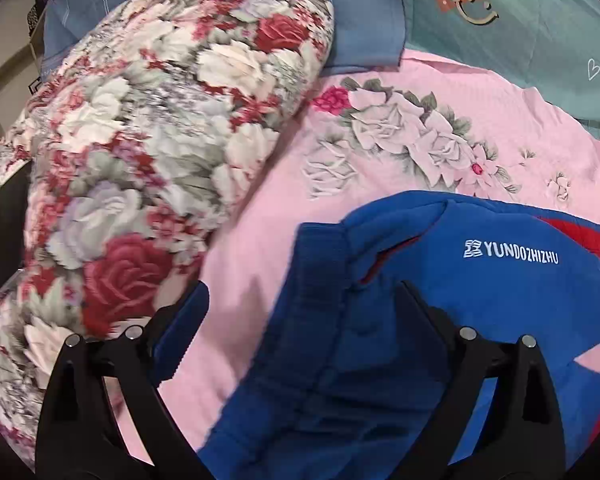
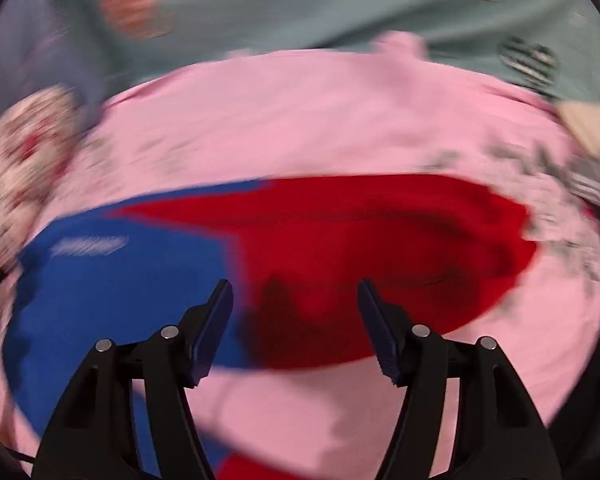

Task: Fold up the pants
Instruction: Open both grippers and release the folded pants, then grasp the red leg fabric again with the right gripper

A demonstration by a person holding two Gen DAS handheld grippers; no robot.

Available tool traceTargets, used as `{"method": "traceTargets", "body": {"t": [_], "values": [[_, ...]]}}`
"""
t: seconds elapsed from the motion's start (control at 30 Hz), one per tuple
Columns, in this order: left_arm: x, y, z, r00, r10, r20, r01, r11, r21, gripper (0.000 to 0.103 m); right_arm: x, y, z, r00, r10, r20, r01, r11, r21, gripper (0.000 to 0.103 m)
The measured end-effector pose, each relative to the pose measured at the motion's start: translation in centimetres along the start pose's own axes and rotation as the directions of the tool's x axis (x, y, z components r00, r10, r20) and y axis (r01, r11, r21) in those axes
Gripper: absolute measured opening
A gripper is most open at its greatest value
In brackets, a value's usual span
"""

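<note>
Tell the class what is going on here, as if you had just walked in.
A person holds two grippers over blue-and-red pants spread on a pink floral bedsheet. The left gripper is open with its fingers either side of the blue waistband. The right gripper is open above the red part, gripping nothing. A rolled floral quilt lies beside.

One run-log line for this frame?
left gripper: open | right gripper: open | pants: unheld, on pink sheet

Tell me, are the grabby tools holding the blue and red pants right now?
No. Both the left tool and right tool are open above the pants, gripping nothing.
</note>
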State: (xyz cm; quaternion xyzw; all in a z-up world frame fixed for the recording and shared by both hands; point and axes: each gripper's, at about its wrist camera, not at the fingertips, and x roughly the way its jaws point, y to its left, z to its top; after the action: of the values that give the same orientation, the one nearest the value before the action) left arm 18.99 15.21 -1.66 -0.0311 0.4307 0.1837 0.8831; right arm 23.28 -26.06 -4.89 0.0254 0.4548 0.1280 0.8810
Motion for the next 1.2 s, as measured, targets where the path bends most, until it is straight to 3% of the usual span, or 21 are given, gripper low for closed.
{"method": "traceTargets", "body": {"t": [0.07,0.1,0.17,0.2,0.27,0.33,0.4,0.57,0.63,0.7,0.8,0.9,0.97,1.03,1.07,1.1,1.2], "values": [[-0.3,1.0,-0.3,1.0,0.02,-0.011,-0.02,1.0,0.004,0.095,0.8,2.4,-0.9,0.995,0.072,-0.068,-0.076,0.995,-0.058,0.067],[-0.4,1.6,-0.7,1.0,0.012,-0.022,-0.012,1.0,-0.004,0.095,1.9,2.9,-1.1,0.993,0.054,-0.105,-0.061,0.996,-0.066,0.067],[0.1,2.2,-1.1,0.999,-0.018,-0.044,0.017,1.0,-0.018,0.095,4.2,1.5,-1.0,0.988,-0.066,-0.143,0.061,0.997,-0.042,0.067],[0.5,2.4,-1.5,0.998,-0.006,-0.064,0.005,1.0,-0.015,0.095,4.6,0.0,-0.7,0.987,-0.103,-0.12,0.104,0.995,0.003,0.067],[1.0,3.0,-2.2,0.995,0.029,-0.094,-0.031,0.999,-0.022,0.095,3.9,-2.0,-0.5,0.963,-0.246,-0.11,0.259,0.958,0.125,0.067],[0.9,3.8,-2.9,0.995,0.004,-0.102,-0.009,0.999,-0.047,0.095,1.9,-1.6,-1.3,0.988,-0.135,-0.072,0.145,0.979,0.142,0.069],[0.5,4.6,-3.7,0.994,-0.011,-0.108,0.005,0.999,-0.054,0.095,-0.4,-0.9,-3.2,0.995,-0.07,-0.076,0.078,0.991,0.111,0.071],[-0.2,5.9,-6.0,0.991,-0.024,-0.133,0.017,0.998,-0.053,0.095,-8.0,-5.3,-10.3,0.989,-0.128,-0.069,0.139,0.973,0.186,0.075],[-0.5,6.0,-7.0,0.99,-0.022,-0.143,0.016,0.999,-0.042,0.095,-11.3,-8.5,-13.9,0.974,-0.219,-0.052,0.225,0.929,0.295,0.092],[-0.8,6.1,-7.8,0.99,-0.012,-0.141,0.006,0.999,-0.047,0.095,-13.7,-9.8,-16.9,0.96,-0.278,-0.041,0.274,0.892,0.361,0.093],[-1.1,6.2,-8.6,0.989,-0.02,-0.149,0.011,0.998,-0.056,0.095,-14.0,-11.5,-19.1,0.964,-0.257,-0.063,0.259,0.864,0.433,0.093],[-1.5,6.0,-8.7,0.989,-0.008,-0.148,0.001,0.999,-0.047,0.095,-12.6,-11.0,-19.2,0.971,-0.228,-0.073,0.237,0.868,0.437,0.092],[-1.9,6.0,-8.8,0.989,-0.016,-0.147,0.01,0.999,-0.047,0.095,-11.5,-10.3,-19.0,0.978,-0.199,-0.068,0.209,0.878,0.43,0.085],[-1.8,5.9,-8.9,0.988,-0.019,-0.151,0.011,0.999,-0.049,0.095,-10.8,-8.8,-18.0,0.967,-0.245,-0.075,0.255,0.891,0.376,0.04],[-1.7,5.8,-9.0,0.987,-0.016,-0.157,0.008,0.999,-0.048,0.095,-10.6,-8.4,-17.8,0.971,-0.225,-0.076,0.237,0.898,0.37,0.023],[-1.4,5.8,-9.1,0.986,-0.018,-0.166,0.01,0.999,-0.048,0.095,-10.3,-8.5,-17.6,0.981,-0.178,-0.073,0.193,0.908,0.372,0.014],[-0.4,5.4,-9.3,0.981,-0.01,-0.192,0.005,1.0,-0.03,0.097,-12.7,-8.6,-17.9,0.974,-0.22,-0.055,0.225,0.91,0.349,0.014]]}}
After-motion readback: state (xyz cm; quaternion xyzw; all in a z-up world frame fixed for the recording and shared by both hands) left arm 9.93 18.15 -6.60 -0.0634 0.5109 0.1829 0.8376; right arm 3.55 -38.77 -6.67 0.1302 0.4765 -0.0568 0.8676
